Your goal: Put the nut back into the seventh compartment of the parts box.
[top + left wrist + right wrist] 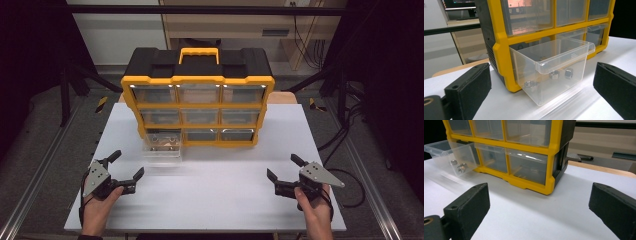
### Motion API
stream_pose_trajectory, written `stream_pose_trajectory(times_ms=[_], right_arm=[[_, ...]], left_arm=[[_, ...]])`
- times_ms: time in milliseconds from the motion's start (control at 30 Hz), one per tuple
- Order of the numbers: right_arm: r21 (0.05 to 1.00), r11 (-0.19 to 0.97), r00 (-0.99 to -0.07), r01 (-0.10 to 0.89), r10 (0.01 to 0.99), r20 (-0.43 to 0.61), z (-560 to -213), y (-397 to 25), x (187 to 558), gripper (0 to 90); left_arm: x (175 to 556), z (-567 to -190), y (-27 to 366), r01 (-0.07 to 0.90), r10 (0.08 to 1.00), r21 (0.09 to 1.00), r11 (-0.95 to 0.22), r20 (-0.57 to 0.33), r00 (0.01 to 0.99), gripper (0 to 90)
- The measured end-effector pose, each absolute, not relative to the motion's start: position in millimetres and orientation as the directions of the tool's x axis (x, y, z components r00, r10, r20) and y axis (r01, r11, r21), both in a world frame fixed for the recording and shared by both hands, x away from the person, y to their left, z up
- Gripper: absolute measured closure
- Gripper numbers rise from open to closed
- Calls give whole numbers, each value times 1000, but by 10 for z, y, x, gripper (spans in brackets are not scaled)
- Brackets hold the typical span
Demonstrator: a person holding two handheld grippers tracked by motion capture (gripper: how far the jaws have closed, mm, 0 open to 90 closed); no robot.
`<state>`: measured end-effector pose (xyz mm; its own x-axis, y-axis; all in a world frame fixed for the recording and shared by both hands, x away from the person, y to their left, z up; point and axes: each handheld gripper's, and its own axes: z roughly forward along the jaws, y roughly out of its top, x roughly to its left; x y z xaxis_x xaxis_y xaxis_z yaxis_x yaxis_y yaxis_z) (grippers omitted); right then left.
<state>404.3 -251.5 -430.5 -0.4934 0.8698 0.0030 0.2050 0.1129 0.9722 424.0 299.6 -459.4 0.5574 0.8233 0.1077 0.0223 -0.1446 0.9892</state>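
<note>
Yellow organizer (197, 80), bottom-left clear drawer (161, 145) pulled out, apparently holding nuts (554, 74), left gripper (127, 167) and right gripper (282, 167) before it, jaws spread, empty.

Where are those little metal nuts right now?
In the left gripper view, the metal nuts lie inside the clear plastic drawer, pulled out from the yellow organiser's bottom-left slot.

White table (210, 200) w/ yellow drawer cabinet (197, 80) on it.
</note>
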Motion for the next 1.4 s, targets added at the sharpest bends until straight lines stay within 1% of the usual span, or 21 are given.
stream_pose_trajectory(times_ms=[67, 167, 233, 600, 700, 767, 967, 1033, 1133, 1233, 1400], right_arm=[[971, 100, -496, 216, 868, 21, -4317, -2504, 4037, 37], [971, 108, -500, 211, 866, 12, -4343, -2492, 4047, 37], [970, 97, -503, 221, 864, 28, -4357, -2474, 4045, 37], [972, 114, -530, 207, 848, 14, -4433, -2406, 4081, 36], [972, 114, -543, 206, 840, 16, -4466, -2373, 4101, 36], [972, 123, -554, 202, 832, 10, -4487, -2346, 4117, 36], [972, 137, -605, 189, 796, 5, -4558, -2235, 4172, 38], [974, 139, -621, 181, 784, 4, -4562, -2201, 4188, 38], [976, 140, -634, 165, 774, -4, -4578, -2178, 4210, 40], [977, 128, -631, 172, 776, 9, -4580, -2178, 4222, 40], [973, 142, -629, 180, 777, 3, -4615, -2164, 4214, 40]], left_arm=[[4239, -4594, 2995, 23, 823, 989, -146, 109, 558, 13], [4237, -4592, 2992, 21, 823, 989, -144, 108, 558, 13], [4235, -4590, 2990, 21, 822, 989, -146, 109, 559, 13], [4225, -4581, 2956, 27, 816, 989, -146, 105, 569, 12], [4230, -4582, 2935, 35, 811, 991, -132, 88, 578, 13], [4237, -4582, 2908, 38, 806, 988, -149, 99, 584, 14], [4228, -4575, 2840, 46, 804, 988, -149, 94, 588, 18], [4226, -4574, 2817, 52, 804, 990, -130, 75, 590, 20], [4218, -4569, 2781, 54, 801, 990, -134, 76, 593, 21], [4217, -4570, 2735, 60, 796, 989, -133, 70, 601, 24], [4197, -4554, 2654, 58, 786, 986, -157, 90, 612, 33]])
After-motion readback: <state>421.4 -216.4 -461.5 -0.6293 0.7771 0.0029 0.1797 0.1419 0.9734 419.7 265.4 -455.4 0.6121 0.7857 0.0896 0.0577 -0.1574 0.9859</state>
